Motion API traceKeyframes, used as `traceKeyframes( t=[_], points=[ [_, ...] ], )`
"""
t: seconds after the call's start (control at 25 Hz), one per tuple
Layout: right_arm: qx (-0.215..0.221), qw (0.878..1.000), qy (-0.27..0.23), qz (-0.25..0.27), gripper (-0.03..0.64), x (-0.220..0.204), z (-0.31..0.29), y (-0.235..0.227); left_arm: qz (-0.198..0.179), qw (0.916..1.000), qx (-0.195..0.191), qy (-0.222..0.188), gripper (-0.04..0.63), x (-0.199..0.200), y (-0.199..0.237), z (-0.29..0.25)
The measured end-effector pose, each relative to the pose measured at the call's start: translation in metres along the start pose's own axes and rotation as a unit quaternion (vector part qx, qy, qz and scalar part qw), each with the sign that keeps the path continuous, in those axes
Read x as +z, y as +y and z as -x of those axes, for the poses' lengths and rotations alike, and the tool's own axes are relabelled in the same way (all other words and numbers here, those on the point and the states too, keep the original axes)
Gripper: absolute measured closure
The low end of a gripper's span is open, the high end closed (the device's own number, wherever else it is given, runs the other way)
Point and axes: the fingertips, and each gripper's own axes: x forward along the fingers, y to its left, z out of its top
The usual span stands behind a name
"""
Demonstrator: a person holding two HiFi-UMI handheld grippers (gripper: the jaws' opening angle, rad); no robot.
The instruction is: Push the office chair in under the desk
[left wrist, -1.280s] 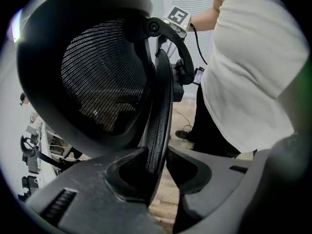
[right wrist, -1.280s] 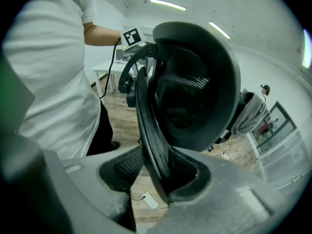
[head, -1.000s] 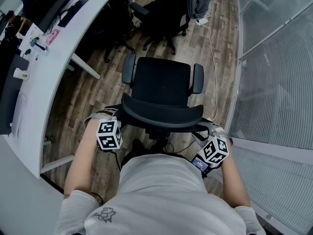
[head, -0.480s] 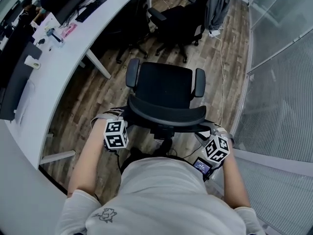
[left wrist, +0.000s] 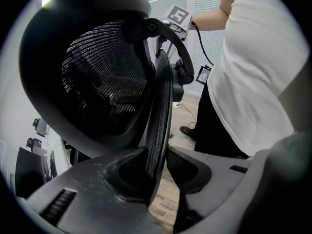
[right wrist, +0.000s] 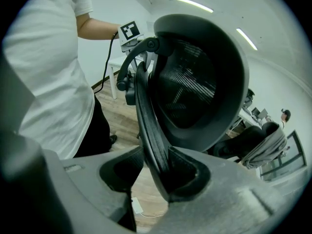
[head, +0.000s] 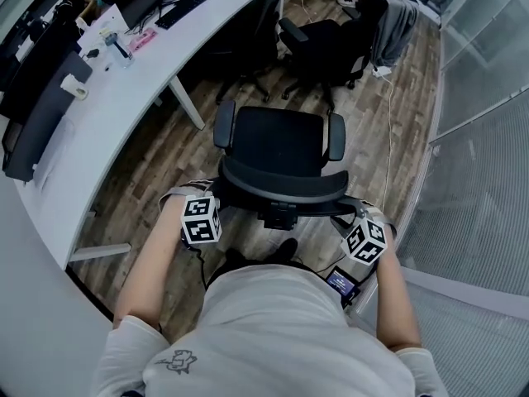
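A black office chair [head: 279,143] with a mesh backrest [head: 285,190] stands on the wood floor, turned away from me, to the right of the long white desk [head: 99,126]. My left gripper [head: 216,197] is shut on the backrest's left rim. In the left gripper view the rim [left wrist: 158,126] runs down between the jaws of that gripper [left wrist: 158,167]. My right gripper [head: 345,211] clamps the right rim. The right gripper view shows the rim [right wrist: 148,126] wedged between the pads of the gripper [right wrist: 156,172]. The chair's base is hidden under the seat.
A second black chair [head: 331,44] with a grey jacket [head: 395,19] stands ahead near the desk. A slanted desk leg [head: 188,104] lies ahead to the left. A frosted glass wall [head: 483,180] runs along the right, with a cable [head: 388,122] on the floor beside it. A keyboard [head: 186,7] lies on the desk.
The chair has rolled forward over the floor with both grippers holding its backrest. The desk, its leg and the far chair now sit nearer and lower in the head view.
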Motion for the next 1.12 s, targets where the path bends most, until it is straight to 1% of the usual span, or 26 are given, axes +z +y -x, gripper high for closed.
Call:
traceKeyframes(
  t=[0.28, 0.6, 0.88, 1.12],
  points=[
    [0.019, 0.999, -0.010, 0.037, 0.456, 0.033, -0.018, -0.003, 0.041, 0.9991, 0.010, 0.004, 0.475, -0.032, -0.015, 0.014],
    [0.040, 0.996, -0.018, 0.079, 0.454, 0.080, -0.039, 0.003, 0.086, 0.9959, 0.023, 0.016, 0.475, -0.077, -0.032, 0.033],
    [0.059, 0.992, -0.026, 0.113, 0.456, 0.126, -0.060, 0.018, 0.127, 0.9908, 0.036, 0.029, 0.475, -0.123, -0.052, 0.050],
    [0.069, 0.987, -0.030, 0.144, 0.456, 0.169, -0.076, 0.036, 0.153, 0.9861, 0.056, 0.035, 0.474, -0.164, -0.073, 0.069]
  ],
)
